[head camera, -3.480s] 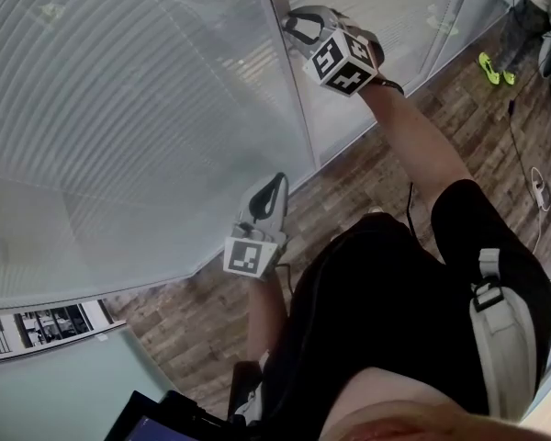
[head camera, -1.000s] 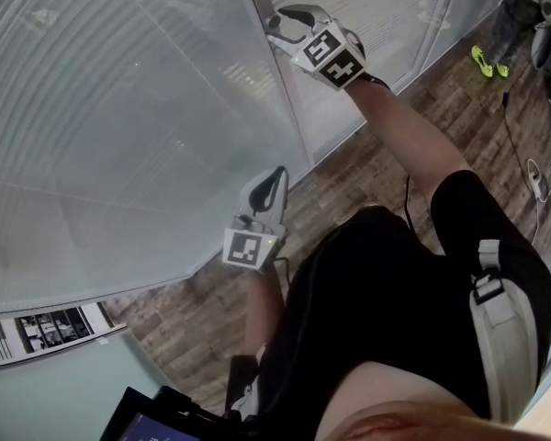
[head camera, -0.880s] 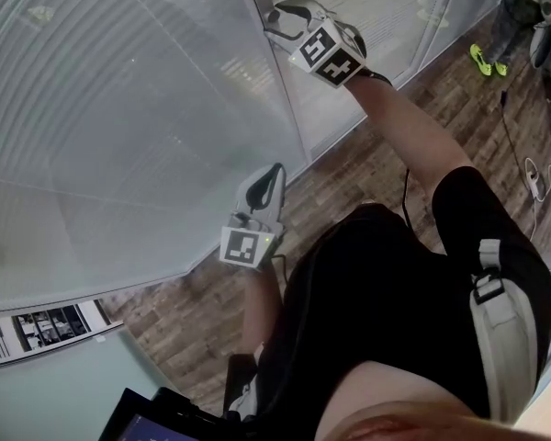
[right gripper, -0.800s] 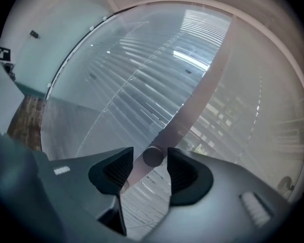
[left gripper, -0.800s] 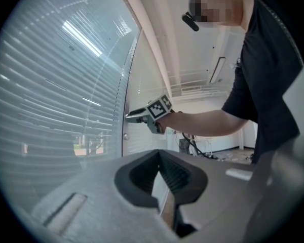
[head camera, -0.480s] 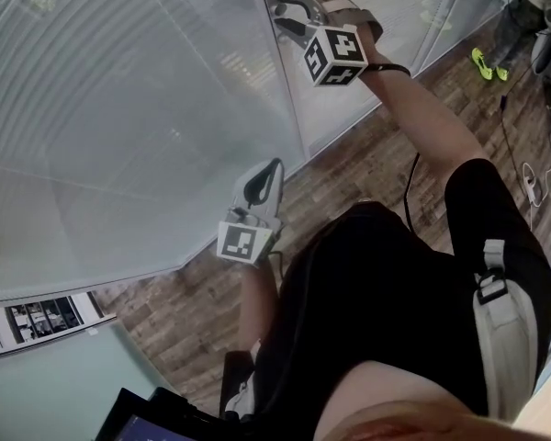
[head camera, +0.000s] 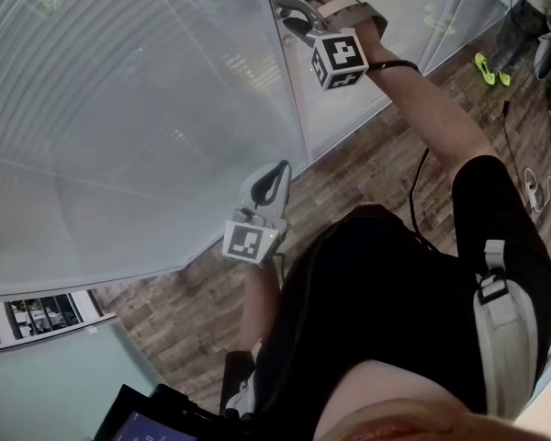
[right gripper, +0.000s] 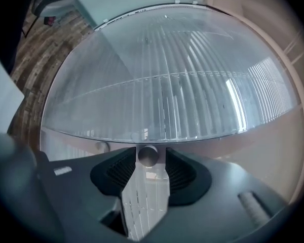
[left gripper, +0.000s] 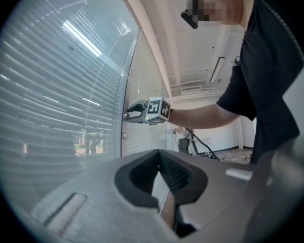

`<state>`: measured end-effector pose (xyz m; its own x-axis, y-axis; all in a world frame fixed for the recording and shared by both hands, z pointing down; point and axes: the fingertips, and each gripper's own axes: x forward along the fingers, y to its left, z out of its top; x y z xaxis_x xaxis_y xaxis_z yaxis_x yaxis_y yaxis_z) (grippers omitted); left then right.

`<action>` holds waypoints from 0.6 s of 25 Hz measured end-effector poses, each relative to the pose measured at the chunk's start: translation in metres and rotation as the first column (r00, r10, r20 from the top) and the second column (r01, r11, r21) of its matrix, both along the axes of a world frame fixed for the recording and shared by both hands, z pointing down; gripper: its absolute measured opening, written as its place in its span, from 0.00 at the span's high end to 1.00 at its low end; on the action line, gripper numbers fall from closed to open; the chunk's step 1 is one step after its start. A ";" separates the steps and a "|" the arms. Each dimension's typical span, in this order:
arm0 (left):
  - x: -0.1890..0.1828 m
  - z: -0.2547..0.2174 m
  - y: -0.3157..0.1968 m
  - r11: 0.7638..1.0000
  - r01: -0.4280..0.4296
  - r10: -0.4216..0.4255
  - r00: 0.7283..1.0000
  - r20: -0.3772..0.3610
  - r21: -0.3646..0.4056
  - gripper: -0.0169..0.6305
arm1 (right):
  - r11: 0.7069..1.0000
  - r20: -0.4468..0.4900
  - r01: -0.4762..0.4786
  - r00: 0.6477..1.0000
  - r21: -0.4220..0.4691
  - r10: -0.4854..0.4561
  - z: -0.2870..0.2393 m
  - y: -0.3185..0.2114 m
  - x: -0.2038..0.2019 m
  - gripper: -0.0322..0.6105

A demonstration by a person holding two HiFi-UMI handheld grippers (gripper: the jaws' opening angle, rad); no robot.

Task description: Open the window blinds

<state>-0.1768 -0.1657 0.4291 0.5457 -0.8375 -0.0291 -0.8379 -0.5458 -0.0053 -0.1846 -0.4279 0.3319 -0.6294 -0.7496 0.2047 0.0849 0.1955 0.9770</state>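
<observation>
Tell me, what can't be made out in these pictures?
Knob: seen between the jaws in the right gripper view; in the head view the right gripper, jaws just closing around it, hides it.
Outdoors: all views, veiled by the blinds and their slats.
Dark object: head view, cut off by the bottom edge.

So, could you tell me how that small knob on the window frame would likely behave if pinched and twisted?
The knob looks like smooth, shiny metal, so it may slip under a pinch. Small and round, it probably offers little contact. Fixed to the frame, it should turn in place rather than come away.
</observation>
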 end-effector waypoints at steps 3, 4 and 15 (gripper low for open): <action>0.002 0.000 -0.001 1.000 -0.005 0.005 1.000 0.000 0.001 0.97 | 1.000 -0.013 0.000 1.000 0.006 0.000 0.003 -0.003 -0.001 0.68; 0.001 -0.001 -0.001 1.000 -0.005 0.005 1.000 0.001 0.003 0.97 | 1.000 -0.016 -0.002 1.000 0.008 0.002 0.004 -0.003 -0.001 0.70; 0.006 0.001 -0.001 1.000 -0.020 0.020 1.000 0.004 0.001 0.97 | 0.999 -0.050 -0.011 0.999 0.040 0.013 0.010 -0.008 -0.003 0.75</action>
<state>-0.1711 -0.1664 0.4303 0.5625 -0.8263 -0.0276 -0.8268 -0.5625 -0.0095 -0.1873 -0.4359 0.3422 -0.6101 -0.7652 0.2055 0.1316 0.1579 0.9786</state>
